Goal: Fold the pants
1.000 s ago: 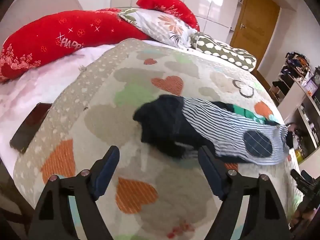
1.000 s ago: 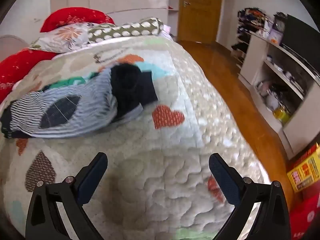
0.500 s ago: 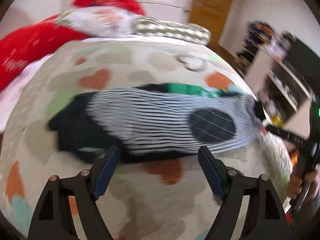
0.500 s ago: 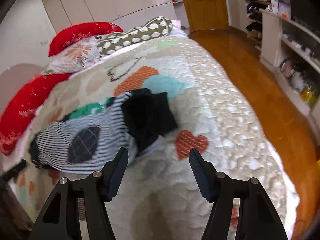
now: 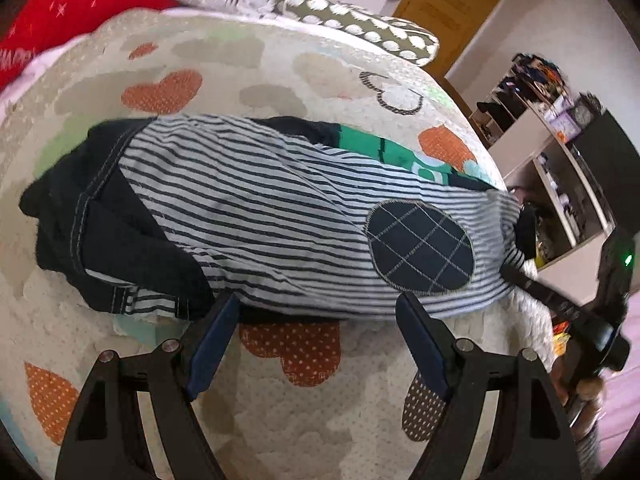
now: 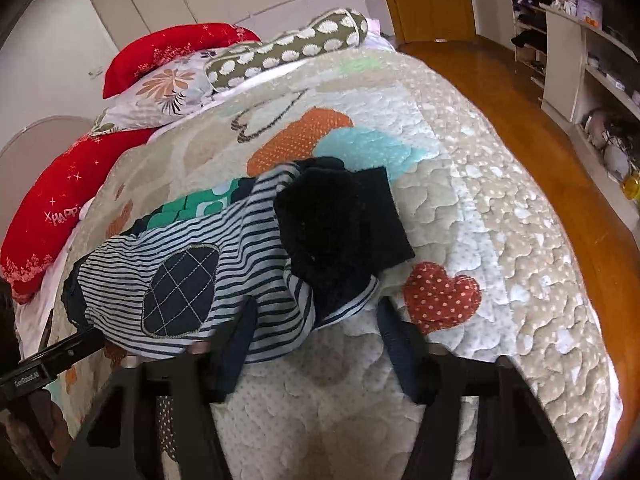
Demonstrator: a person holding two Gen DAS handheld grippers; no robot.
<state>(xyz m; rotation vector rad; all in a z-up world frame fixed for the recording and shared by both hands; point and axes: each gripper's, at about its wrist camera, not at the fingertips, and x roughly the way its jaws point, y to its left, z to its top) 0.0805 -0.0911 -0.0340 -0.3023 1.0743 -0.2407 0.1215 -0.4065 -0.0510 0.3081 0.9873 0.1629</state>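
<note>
**Left wrist view: pants across the quilt, both grippers at their near edge**

Left wrist view shows the striped pants [image 5: 256,208] lying crosswise on the heart-print quilt [image 5: 300,420], dark waistband end to the left, oval knee patch [image 5: 420,246] toward the right. The left gripper [image 5: 318,334] hangs over the pants' near hem, jaws spread wide, nothing between them but quilt; bare quilt runs open in front of and behind the pants. The right gripper shows at this view's right rim.

From the right wrist, the right gripper [image 6: 314,344] sits at the pants' [image 6: 224,264] near edge beside the black cuff end [image 6: 340,224]. Its jaws have just been closing, still apart, with the striped hem just reaching between the tips and not pinched. Right of the pants the quilt lies clear to the bed's edge, then wooden floor [image 6: 540,128]. Pillows [image 6: 224,60] line the far end.
</note>
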